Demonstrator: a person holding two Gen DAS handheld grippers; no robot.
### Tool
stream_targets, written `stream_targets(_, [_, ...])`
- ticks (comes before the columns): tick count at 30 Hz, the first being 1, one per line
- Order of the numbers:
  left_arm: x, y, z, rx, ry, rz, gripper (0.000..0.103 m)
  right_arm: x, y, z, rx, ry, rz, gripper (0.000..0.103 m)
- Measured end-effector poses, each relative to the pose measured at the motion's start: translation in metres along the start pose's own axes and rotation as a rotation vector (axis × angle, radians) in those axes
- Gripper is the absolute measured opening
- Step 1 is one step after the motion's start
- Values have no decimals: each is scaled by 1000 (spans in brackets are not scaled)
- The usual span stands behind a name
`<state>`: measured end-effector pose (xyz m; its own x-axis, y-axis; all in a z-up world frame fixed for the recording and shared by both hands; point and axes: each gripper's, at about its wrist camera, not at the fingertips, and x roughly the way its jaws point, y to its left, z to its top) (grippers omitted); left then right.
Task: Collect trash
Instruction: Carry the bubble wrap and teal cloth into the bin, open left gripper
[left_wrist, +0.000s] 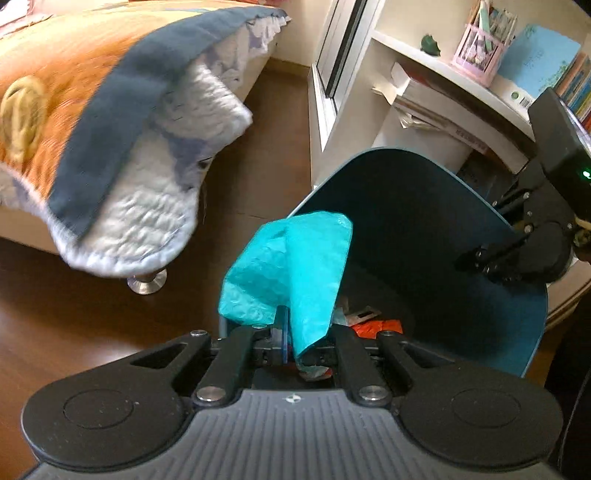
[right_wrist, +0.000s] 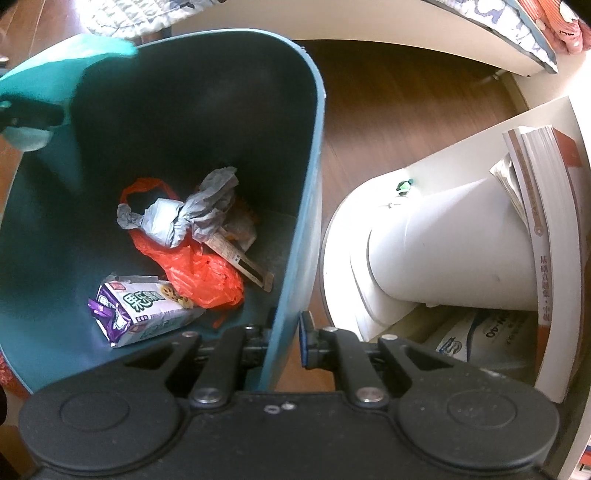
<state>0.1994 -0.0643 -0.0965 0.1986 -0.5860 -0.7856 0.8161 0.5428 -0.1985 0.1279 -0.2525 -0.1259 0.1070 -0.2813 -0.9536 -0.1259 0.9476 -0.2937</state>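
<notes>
Bin (right_wrist: 295, 229) stands on floor (right_wrist: 399, 96), between bed (left_wrist: 74, 92) and shelf unit (left_wrist: 424, 74). Left gripper (left_wrist: 291, 343) at bin's near rim, pinching bag (left_wrist: 295, 266); bag hangs over bin's mouth. Right gripper (right_wrist: 284, 332) straddles bin's wall: one finger inside, one outside. In bin, at bottom: snack packet (right_wrist: 144, 310) nearest, plastic bag (right_wrist: 199, 273) behind it, crumpled paper (right_wrist: 192, 218) on top of plastic bag, maybe card strip (right_wrist: 243, 262) beside. Books (right_wrist: 546, 229) right of bin, on shelf. Blanket (left_wrist: 140, 177) hangs off bed's edge, above floor.
</notes>
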Motion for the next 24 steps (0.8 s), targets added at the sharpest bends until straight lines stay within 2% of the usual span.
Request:
stream_targets(7, [4,-58,18,131,-13,164,5,0,-4,-4,-6,-21,27,11])
stream_targets(10, [11,-79,25,144,13,178,5,-2,-6,-4,-18,-41,47,11])
stream_targets(16, [50,-107,34,138,150,201,6,-4,-12,0,-36,-90,102,14])
stream_targets(18, [66,-108,33,91,225,161,6,-4,-14,1,-36,-107,115,14])
stream_targets(21, [86,-112,29,76,286,213,6,-3,-22,-1,-24,-128,149,15])
stream_targets(24, [93,-110,29,9,319,227,6,-3,-32,-4,-10,-151,197,18])
